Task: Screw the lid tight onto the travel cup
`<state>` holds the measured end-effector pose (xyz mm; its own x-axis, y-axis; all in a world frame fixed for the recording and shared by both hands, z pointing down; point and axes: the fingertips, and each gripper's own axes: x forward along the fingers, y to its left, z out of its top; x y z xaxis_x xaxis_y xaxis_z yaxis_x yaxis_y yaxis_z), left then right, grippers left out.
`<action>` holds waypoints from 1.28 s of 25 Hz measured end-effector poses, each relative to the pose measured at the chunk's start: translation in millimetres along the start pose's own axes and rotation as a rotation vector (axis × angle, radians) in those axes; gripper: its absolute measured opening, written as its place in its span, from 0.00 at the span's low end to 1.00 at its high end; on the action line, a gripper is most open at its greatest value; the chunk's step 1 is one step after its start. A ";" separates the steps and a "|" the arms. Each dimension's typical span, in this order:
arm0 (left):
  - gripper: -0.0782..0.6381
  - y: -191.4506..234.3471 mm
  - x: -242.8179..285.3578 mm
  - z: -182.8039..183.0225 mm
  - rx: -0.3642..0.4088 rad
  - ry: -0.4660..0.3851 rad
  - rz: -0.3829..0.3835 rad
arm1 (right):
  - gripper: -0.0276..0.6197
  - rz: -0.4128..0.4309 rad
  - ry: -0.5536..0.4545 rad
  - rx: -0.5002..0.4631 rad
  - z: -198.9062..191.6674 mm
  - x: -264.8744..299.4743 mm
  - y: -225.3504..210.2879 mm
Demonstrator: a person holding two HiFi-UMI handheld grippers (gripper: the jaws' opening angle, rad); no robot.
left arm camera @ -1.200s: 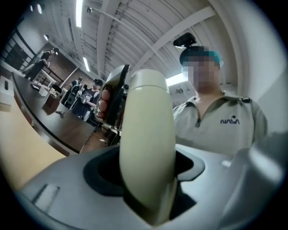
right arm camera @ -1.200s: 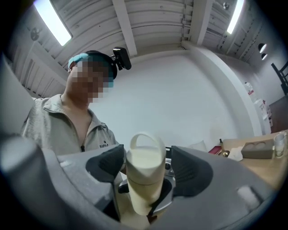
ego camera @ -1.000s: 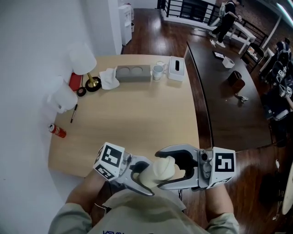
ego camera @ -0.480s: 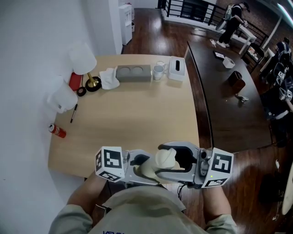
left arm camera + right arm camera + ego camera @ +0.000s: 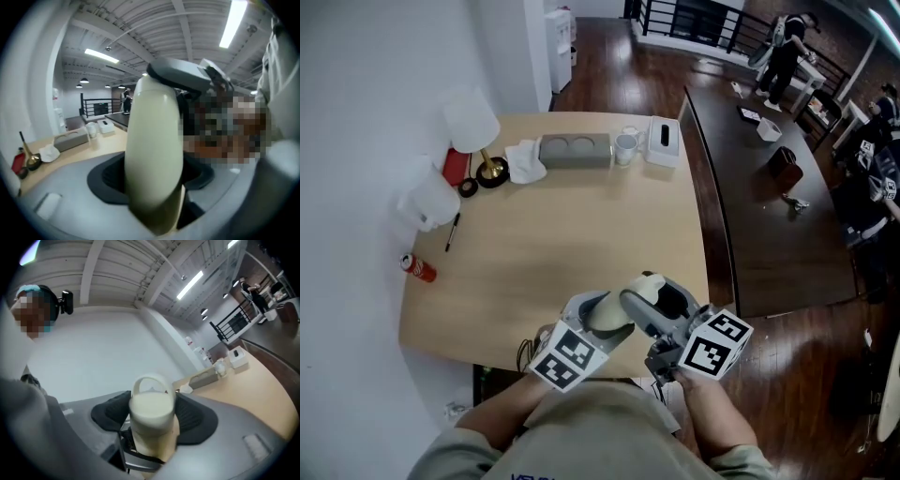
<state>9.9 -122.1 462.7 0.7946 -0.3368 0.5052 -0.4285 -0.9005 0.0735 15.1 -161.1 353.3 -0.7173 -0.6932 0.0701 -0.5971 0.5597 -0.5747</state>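
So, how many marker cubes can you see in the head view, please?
2. One marker cube is on the left gripper, bottom centre; the other cube on the right gripper, to its right. None seems hidden.

Bright, even light from long white ceiling strip lamps (image 5: 232, 23) leaves only soft, faint shadows on the pale wooden table (image 5: 581, 234), while both gripper views bulge fisheye-fashion, darken at their corners, and blur the close cream plastic travel cup (image 5: 154, 150).
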 end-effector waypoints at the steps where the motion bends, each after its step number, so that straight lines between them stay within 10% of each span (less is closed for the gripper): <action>1: 0.55 5.4 5.1 -7.7 0.008 0.018 0.055 | 0.50 -0.040 -0.007 0.030 -4.1 1.8 -8.1; 7: 0.55 30.0 29.3 -38.1 0.151 0.125 0.291 | 0.50 -0.267 -0.068 0.206 -27.6 1.5 -52.4; 14: 0.55 14.2 35.9 -38.8 0.009 0.059 0.122 | 0.50 -0.260 -0.068 0.196 -30.5 3.3 -53.6; 18: 0.55 -1.7 29.9 -17.9 -0.113 -0.043 -0.091 | 0.54 -0.164 -0.050 0.125 -22.6 0.1 -34.7; 24: 0.55 -38.3 -8.9 12.1 -0.376 -0.212 -0.627 | 0.55 0.079 -0.020 -0.001 -8.1 -32.0 7.3; 32: 0.55 -72.1 -81.6 35.5 -0.296 -0.278 -1.095 | 0.55 0.488 0.137 -0.135 4.4 -54.1 70.8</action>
<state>-8.8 -39.5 385.6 0.8527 0.4988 -0.1553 0.4899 -0.6603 0.5693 13.2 -86.0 305.2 -0.9586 -0.2766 -0.0683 -0.2163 0.8627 -0.4572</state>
